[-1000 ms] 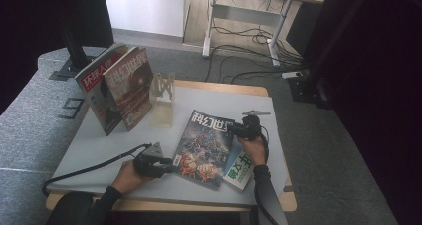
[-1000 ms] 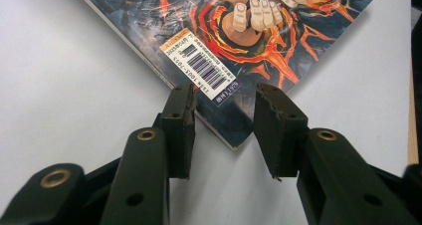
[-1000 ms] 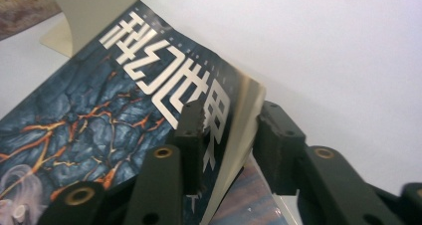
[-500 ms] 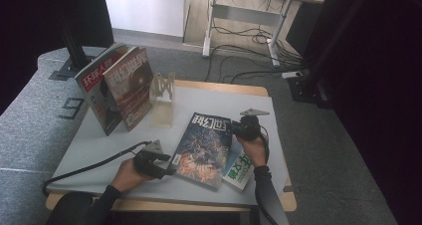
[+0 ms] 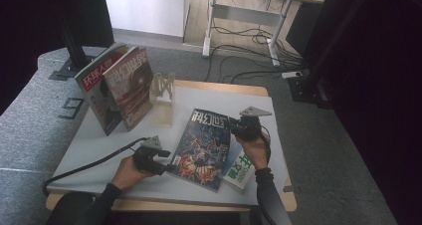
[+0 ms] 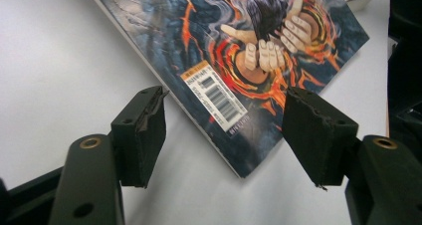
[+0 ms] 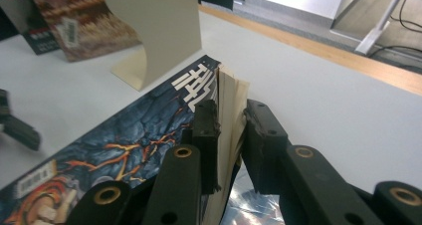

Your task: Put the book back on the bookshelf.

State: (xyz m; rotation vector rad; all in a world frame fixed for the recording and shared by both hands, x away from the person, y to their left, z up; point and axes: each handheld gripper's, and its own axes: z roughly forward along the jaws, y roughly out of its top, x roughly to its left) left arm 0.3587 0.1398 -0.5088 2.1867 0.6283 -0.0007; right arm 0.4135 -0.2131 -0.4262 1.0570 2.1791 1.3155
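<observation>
Left gripper view: left gripper (image 6: 224, 135) jaws apart, having just opened, barcode label (image 6: 215, 96) at 12 o'clock. Right gripper (image 7: 230, 135) clamps the magazine (image 5: 205, 148) edge, having just closed; white cover characters (image 7: 195, 84), possibly Chinese.

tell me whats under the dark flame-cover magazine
A green-and-white magazine pokes out beneath the dark magazine's right edge, on the white table; most of its cover is hidden.

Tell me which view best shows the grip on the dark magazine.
Right gripper view: the right gripper jaws clamp the dark magazine by its page edge. High view shows it whole but small; left gripper view shows its barcode corner.
</observation>
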